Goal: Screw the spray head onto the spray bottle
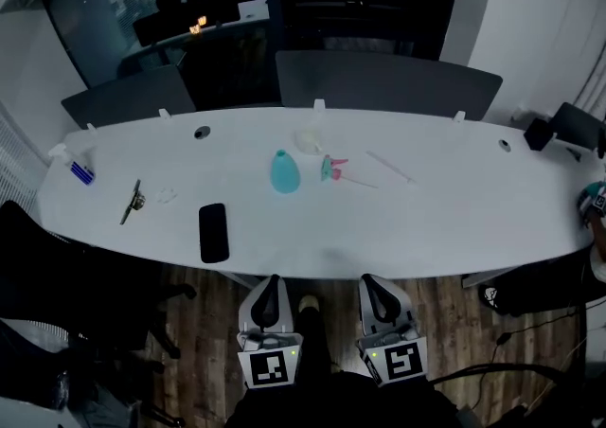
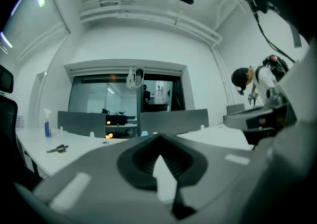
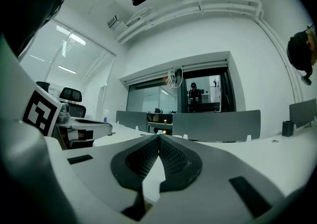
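In the head view a teal spray bottle [image 1: 285, 173] without its top stands near the middle of the white table [image 1: 454, 218]. Just to its right lies the pink and teal spray head [image 1: 332, 169], on its side with its thin tube pointing right. Both grippers are held low in front of the table's near edge, over the wooden floor and well short of the bottle. My left gripper [image 1: 273, 280] [image 2: 158, 140] is shut with nothing in it. My right gripper [image 1: 372, 280] [image 3: 158, 137] is likewise shut and empty. In both gripper views the jaws point level across the tabletop.
A black phone [image 1: 214, 232] lies near the front left edge. A small blue spray bottle [image 1: 77, 167] and a dark clip [image 1: 133, 201] sit at far left. A thin white stick [image 1: 389, 167] lies right of the spray head. Grey chairs [image 1: 379, 80] line the far side. A person [image 2: 257, 82] is at the right end.
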Tool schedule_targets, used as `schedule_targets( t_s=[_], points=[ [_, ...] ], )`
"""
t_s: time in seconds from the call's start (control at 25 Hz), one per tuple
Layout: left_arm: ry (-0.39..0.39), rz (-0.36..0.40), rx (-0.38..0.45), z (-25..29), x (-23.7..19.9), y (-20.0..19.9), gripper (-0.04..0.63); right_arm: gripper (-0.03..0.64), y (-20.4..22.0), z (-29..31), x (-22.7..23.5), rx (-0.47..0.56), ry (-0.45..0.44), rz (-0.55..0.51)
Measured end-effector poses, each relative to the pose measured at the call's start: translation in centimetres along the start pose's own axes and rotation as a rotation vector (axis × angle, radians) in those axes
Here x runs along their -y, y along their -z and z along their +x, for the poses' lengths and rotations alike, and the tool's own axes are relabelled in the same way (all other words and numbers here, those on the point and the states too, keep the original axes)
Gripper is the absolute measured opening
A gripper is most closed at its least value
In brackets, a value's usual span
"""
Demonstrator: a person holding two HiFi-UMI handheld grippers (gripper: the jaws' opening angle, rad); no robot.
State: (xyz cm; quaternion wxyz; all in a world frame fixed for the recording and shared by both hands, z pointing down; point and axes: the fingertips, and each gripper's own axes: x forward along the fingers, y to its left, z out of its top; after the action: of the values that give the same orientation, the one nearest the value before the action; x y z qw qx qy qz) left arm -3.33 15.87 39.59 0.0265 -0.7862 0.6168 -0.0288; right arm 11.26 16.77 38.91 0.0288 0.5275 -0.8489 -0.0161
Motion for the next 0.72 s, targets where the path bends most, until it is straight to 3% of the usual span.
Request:
schedule_targets(
  t_s=[0.24, 0.44, 0.72],
  points=[
    [0.058, -0.018, 0.002, 7.9, -3.2, 0.3, 0.003, 0.003, 0.7, 8.0, 2.7, -0.042, 0.05, 0.022],
    [0.101, 0.009, -0.014, 14.3, -6.2, 1.7, 0.003, 0.003, 0.6, 15.2, 4.2, -0.036, 0.064, -0.002],
    [0.13, 0.002, -0.063, 19.8, -8.3, 4.5, 0.003, 0.003, 2.0, 21.2, 5.2, -0.068, 0.066, -0.009]
  ],
)
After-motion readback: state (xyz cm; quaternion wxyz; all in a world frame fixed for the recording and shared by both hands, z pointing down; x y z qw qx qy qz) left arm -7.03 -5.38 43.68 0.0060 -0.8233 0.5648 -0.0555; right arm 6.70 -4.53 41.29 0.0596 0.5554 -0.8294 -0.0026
